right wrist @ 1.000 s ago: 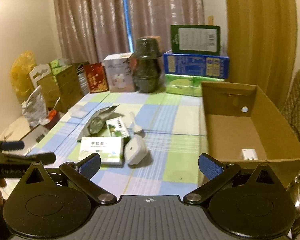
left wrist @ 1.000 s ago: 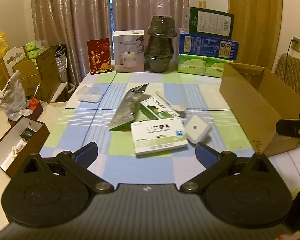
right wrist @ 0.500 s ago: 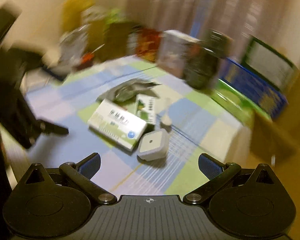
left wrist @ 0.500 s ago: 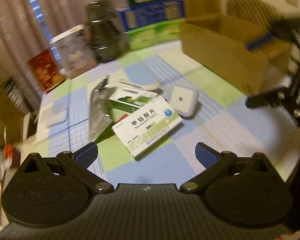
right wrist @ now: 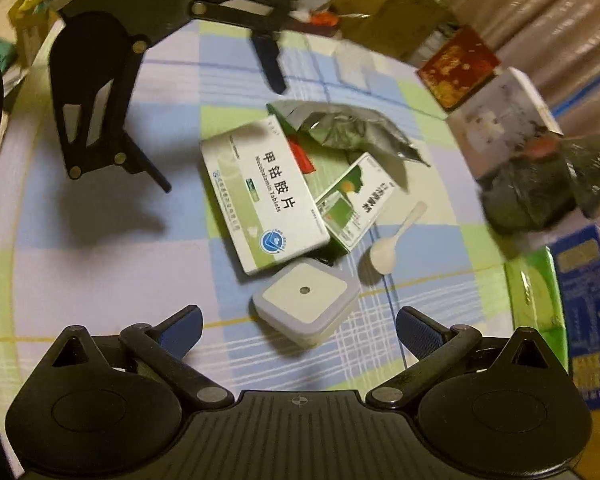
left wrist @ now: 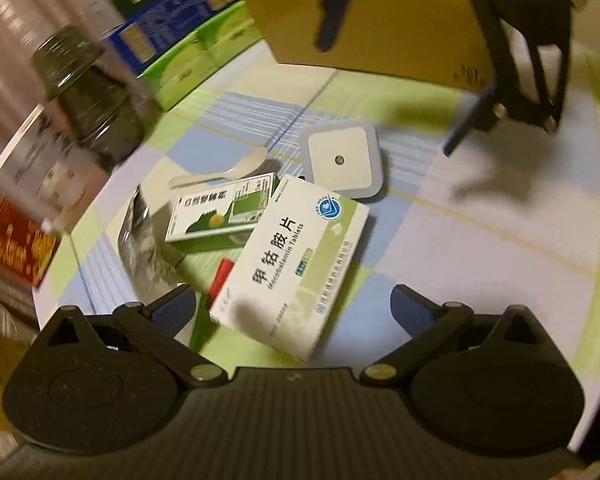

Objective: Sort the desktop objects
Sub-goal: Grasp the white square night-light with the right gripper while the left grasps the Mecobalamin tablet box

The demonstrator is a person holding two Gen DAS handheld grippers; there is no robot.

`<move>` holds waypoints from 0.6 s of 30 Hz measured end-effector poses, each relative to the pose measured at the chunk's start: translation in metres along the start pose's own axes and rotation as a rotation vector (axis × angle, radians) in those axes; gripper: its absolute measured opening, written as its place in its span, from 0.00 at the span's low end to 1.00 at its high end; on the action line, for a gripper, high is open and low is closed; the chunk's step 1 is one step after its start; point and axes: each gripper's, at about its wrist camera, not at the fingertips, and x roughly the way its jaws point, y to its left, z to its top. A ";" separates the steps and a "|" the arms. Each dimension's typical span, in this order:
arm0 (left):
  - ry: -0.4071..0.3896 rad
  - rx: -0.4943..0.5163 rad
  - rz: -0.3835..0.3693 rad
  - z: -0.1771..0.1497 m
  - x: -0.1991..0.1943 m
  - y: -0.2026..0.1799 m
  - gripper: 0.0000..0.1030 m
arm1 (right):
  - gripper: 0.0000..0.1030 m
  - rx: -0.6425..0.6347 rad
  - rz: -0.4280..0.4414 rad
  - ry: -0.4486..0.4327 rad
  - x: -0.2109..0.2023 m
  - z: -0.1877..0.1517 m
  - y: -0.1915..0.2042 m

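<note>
Left wrist view. The left tongs (left wrist: 290,304) are released, jaws spread wide, hovering over the checked worktop (left wrist: 480,220). Between the jaws lies the tablet box (left wrist: 296,264), flat, label up; its long axis runs from the lower left, near the tongs, to the upper right. Its far end lies just beside the square white pad (left wrist: 342,160); whether they touch cannot be told. Beside the box's left edge lies a smaller green box (left wrist: 224,210), long axis roughly left to right, with a white spoon (left wrist: 224,170) beyond it, bowl to the right. A crumpled foil pouch (left wrist: 144,248) lies further left. A red strip (left wrist: 219,282) shows at the tablet box's near-left corner. The right tongs (left wrist: 388,92) hang at upper right, released, in front of a cardboard carton (left wrist: 400,28).

Right wrist view. The right tongs (right wrist: 298,330) are released and empty above the worktop (right wrist: 100,272); the square white pad (right wrist: 306,300) lies between the jaws. Beyond it, the tablet box (right wrist: 266,196) runs from upper left to lower right. The green box (right wrist: 358,200) sits to its right, the spoon (right wrist: 394,240) further right, bowl nearest the camera, and the foil pouch (right wrist: 348,130) behind. The left tongs (right wrist: 220,132) hover at upper left, jaws apart.
</note>
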 end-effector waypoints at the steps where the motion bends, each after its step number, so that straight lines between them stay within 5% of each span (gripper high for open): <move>1: 0.000 0.020 -0.005 0.000 0.005 0.001 0.99 | 0.98 -0.022 0.007 0.009 0.005 0.002 -0.003; 13: 0.021 0.080 -0.122 0.004 0.046 0.011 0.90 | 0.97 -0.126 0.114 0.069 0.064 0.008 -0.026; 18: 0.044 0.043 -0.140 0.000 0.051 0.013 0.77 | 0.74 -0.135 0.137 0.096 0.077 0.010 -0.031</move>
